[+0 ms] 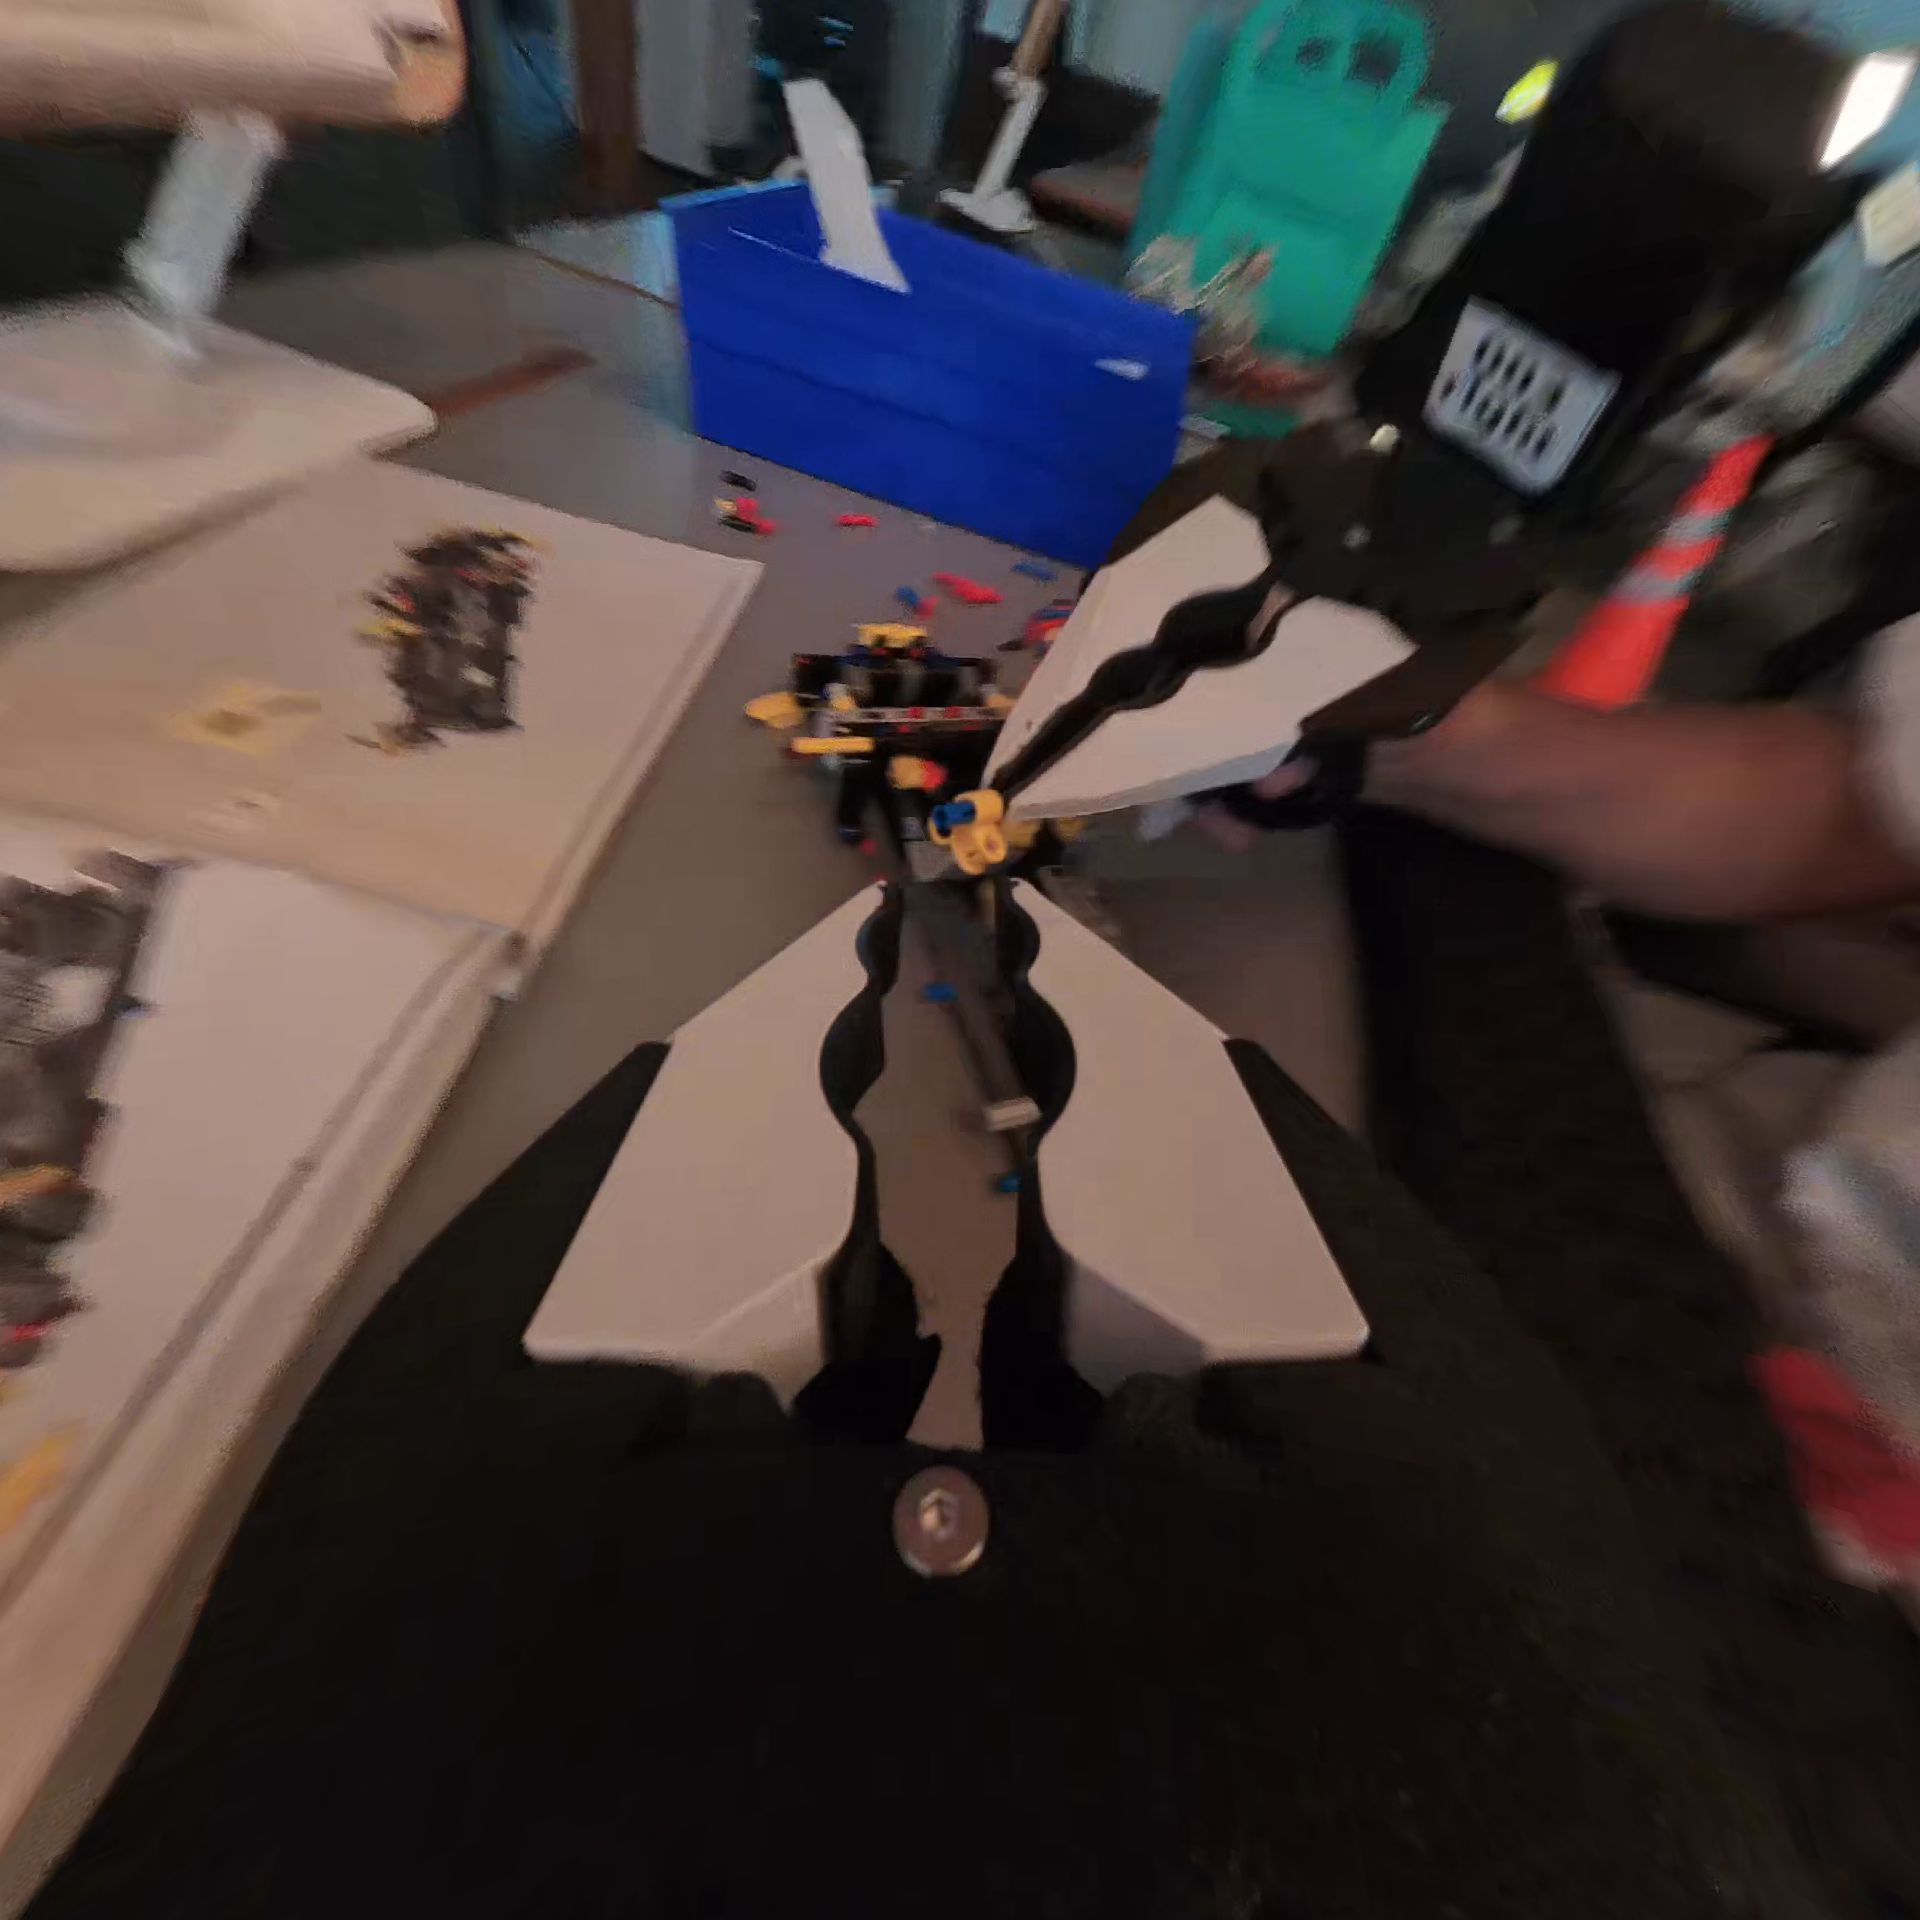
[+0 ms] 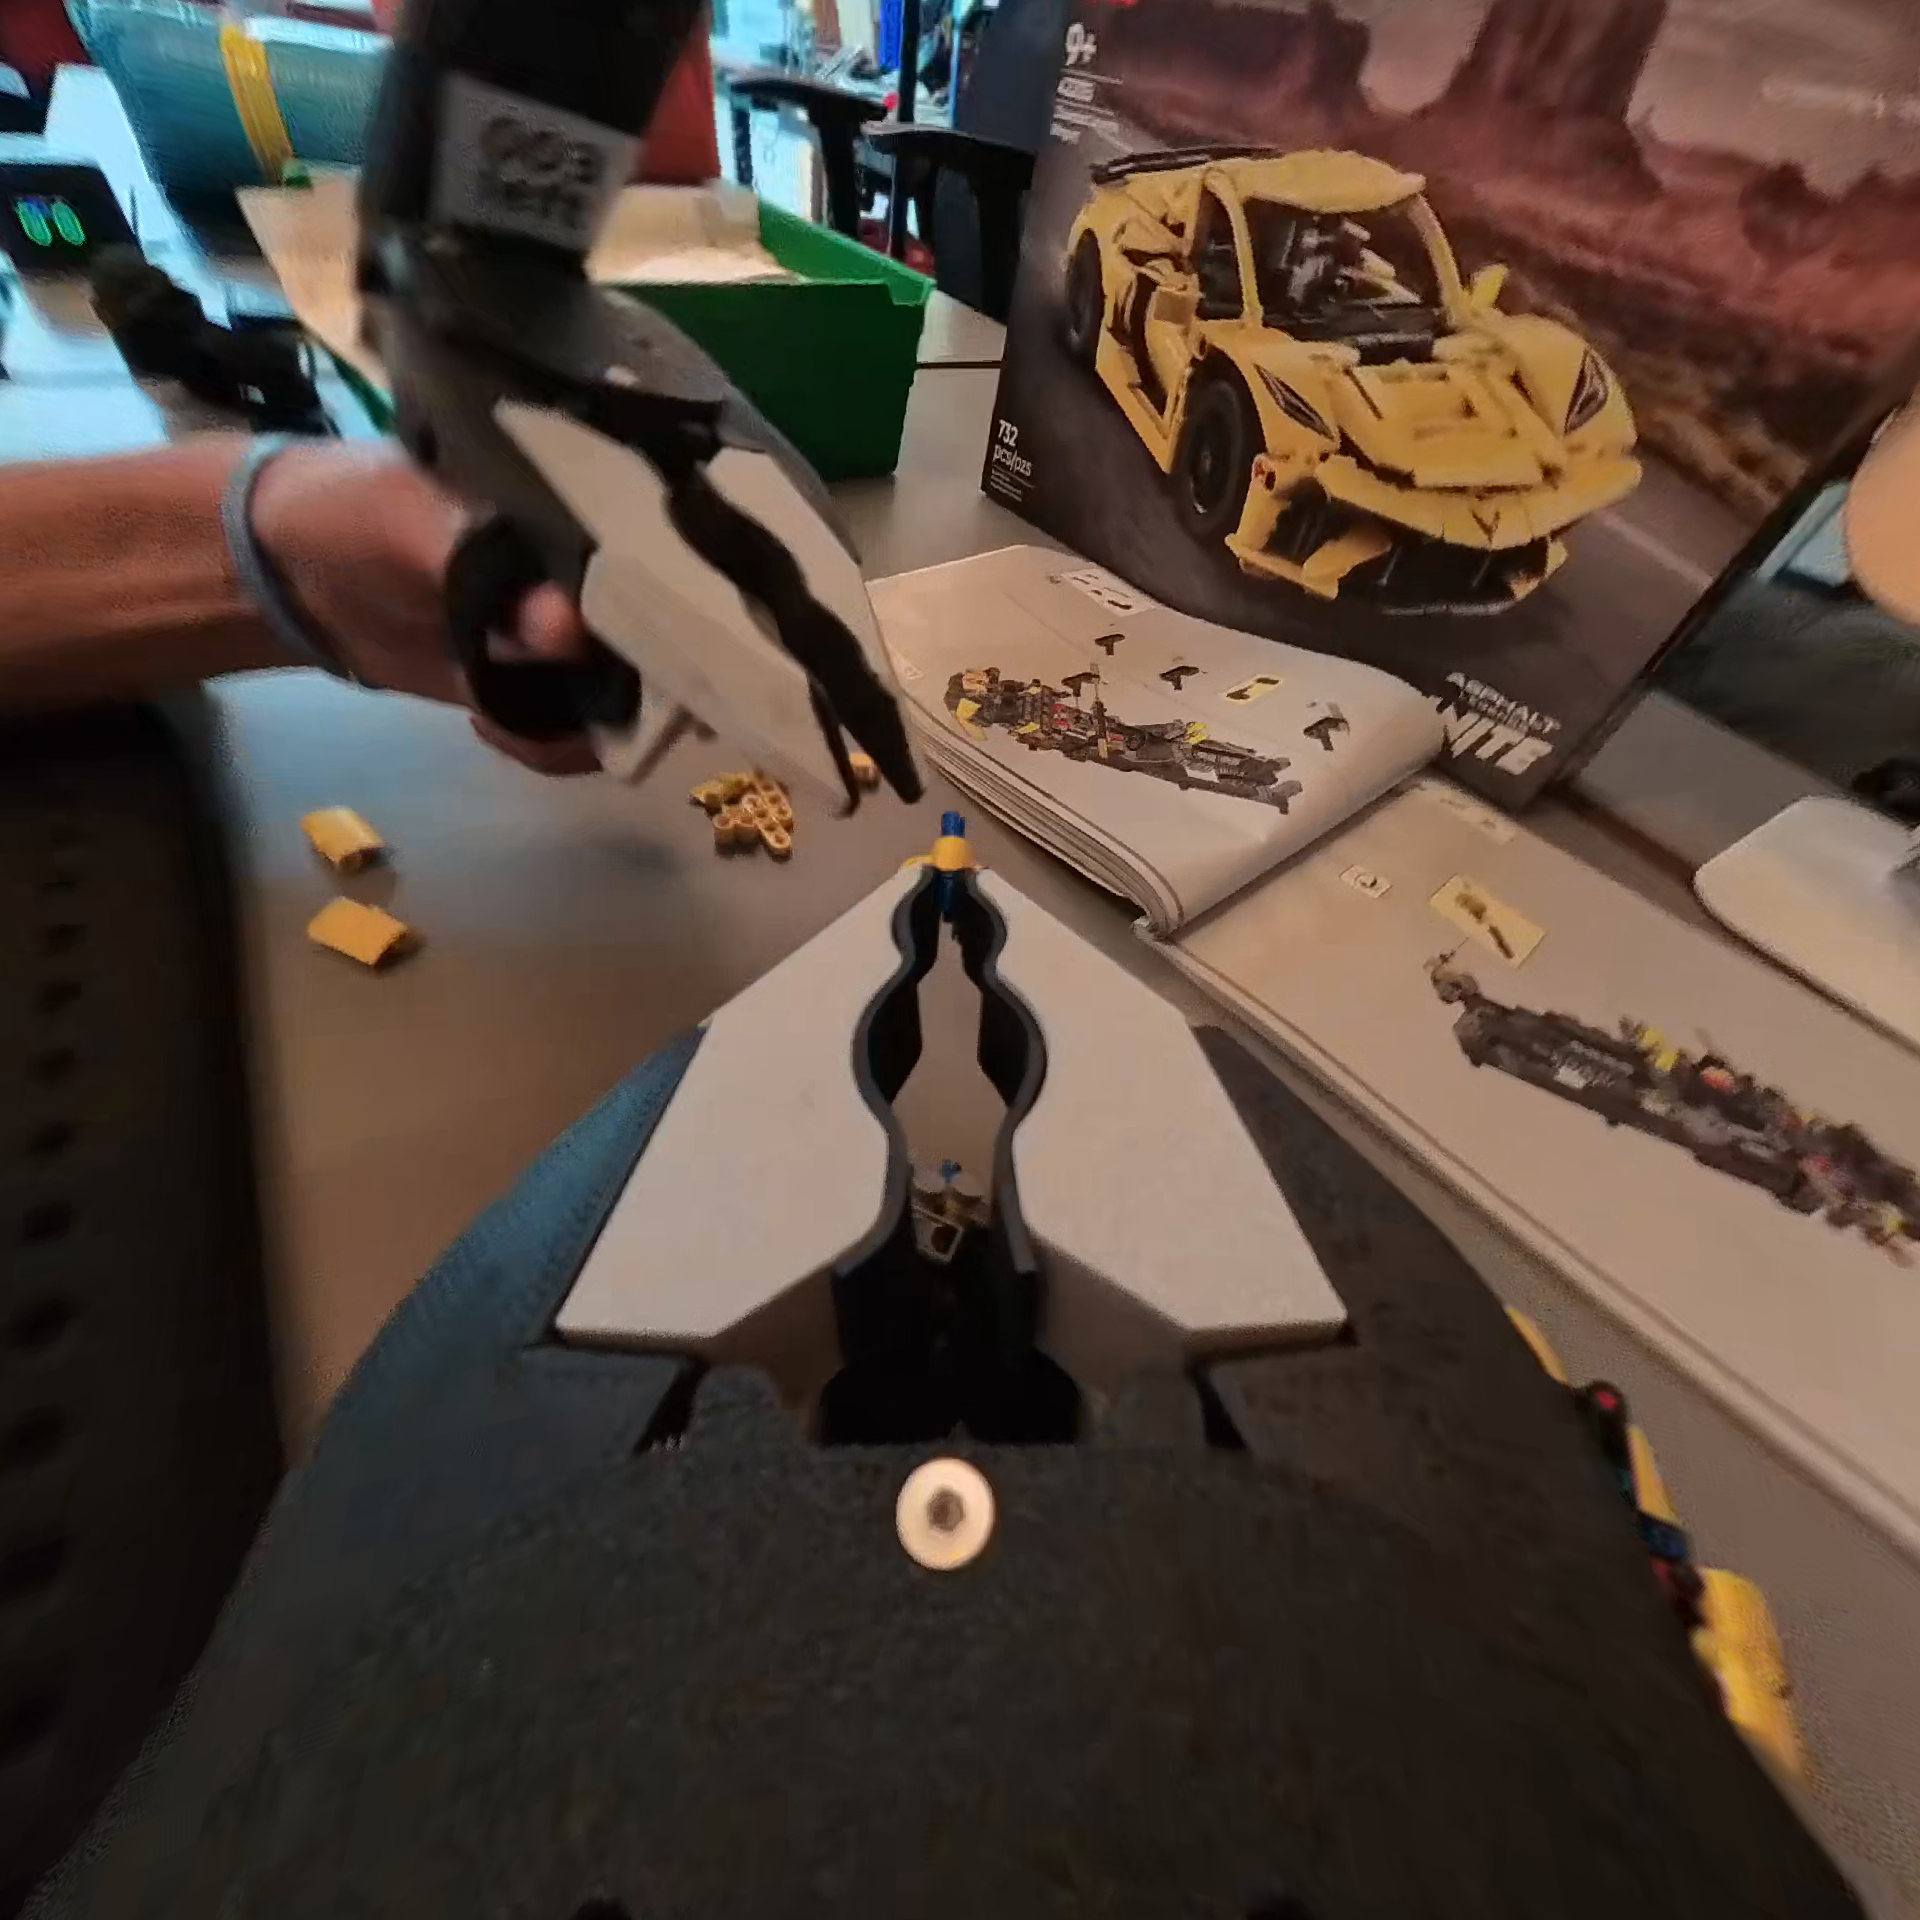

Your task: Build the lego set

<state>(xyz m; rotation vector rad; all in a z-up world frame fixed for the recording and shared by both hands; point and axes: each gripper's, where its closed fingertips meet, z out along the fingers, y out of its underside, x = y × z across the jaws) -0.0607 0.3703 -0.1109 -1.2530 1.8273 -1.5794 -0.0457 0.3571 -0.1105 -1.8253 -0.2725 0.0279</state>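
- Left claw [image 1: 951, 894]: fingers slightly spread, pointed forward and down at the partly built lego model [image 1: 894, 717] on the desk [image 1: 644, 831]; nothing pinched; a dark strip of the model runs back through the gap between the fingers, contact unclear.
- Right claw [image 2: 943, 873]: fingers pressed together on a small yellow connector with a blue pin [image 2: 948, 844], pinched at the very tips and held above the desk.
- Same connector, seen from the left wrist: held just above the near end of the model, beside the left claw's tips.
- Right hand [image 1: 1288, 779]: forearm level, entering from the right, claw angled down and to the left.
- Left hand [image 2: 416, 582]: wrapped around the black handle, claw tilted down toward the desk.
- Loose yellow pieces [image 2: 748, 805]: on the desk under the left claw.
- Open instruction booklet [image 2: 1143, 727]: flat before the propped set box [image 2: 1455, 364].
- Blue bin [image 1: 925, 384]: behind the model.
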